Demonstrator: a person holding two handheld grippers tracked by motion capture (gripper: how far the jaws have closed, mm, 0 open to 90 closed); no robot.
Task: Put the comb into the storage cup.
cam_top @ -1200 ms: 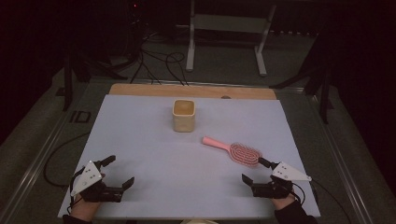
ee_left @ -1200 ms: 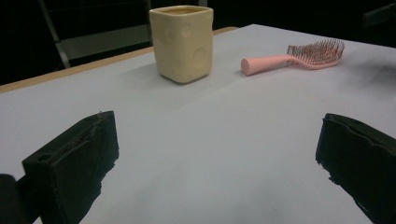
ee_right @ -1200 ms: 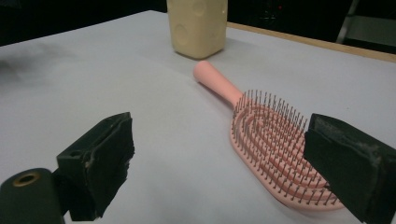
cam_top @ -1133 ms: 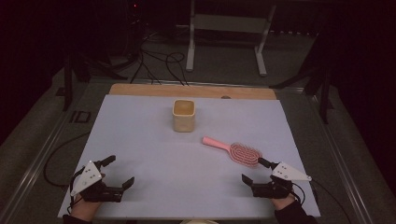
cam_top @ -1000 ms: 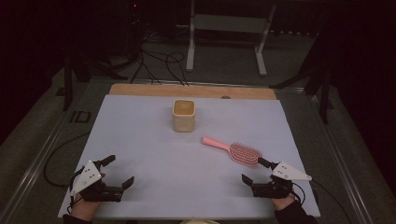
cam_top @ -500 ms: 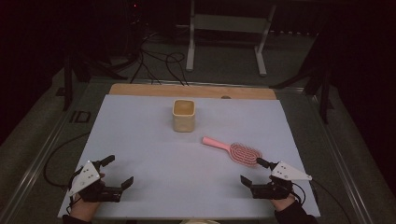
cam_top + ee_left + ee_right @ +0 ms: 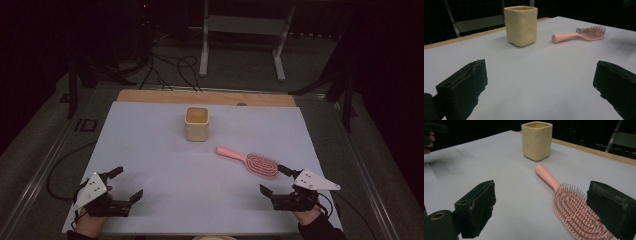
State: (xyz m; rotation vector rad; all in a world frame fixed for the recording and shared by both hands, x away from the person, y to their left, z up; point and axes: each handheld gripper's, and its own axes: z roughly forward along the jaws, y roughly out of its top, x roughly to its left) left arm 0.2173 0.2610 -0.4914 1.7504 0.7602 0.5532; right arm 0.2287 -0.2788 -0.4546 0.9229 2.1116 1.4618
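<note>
Both of my grippers sit low at the near edge of the worktop [image 7: 150,145], one at each corner. My right gripper [image 7: 272,181] has its fingers [image 7: 475,207] spread wide, nothing between them, and the pink hairbrush [image 7: 250,160] lies just ahead of it, bristles up (its head is right beside the outer finger in the right gripper view, though I can't tell if they touch). The brush handle points away toward the cream cup [image 7: 197,123], which stands upright near the middle of the worktop, a short gap between the two. My left gripper [image 7: 125,187] is well apart from both, its fingers [image 7: 465,86] also wide and empty, resting over bare worktop and facing the cup from a distance.
</note>
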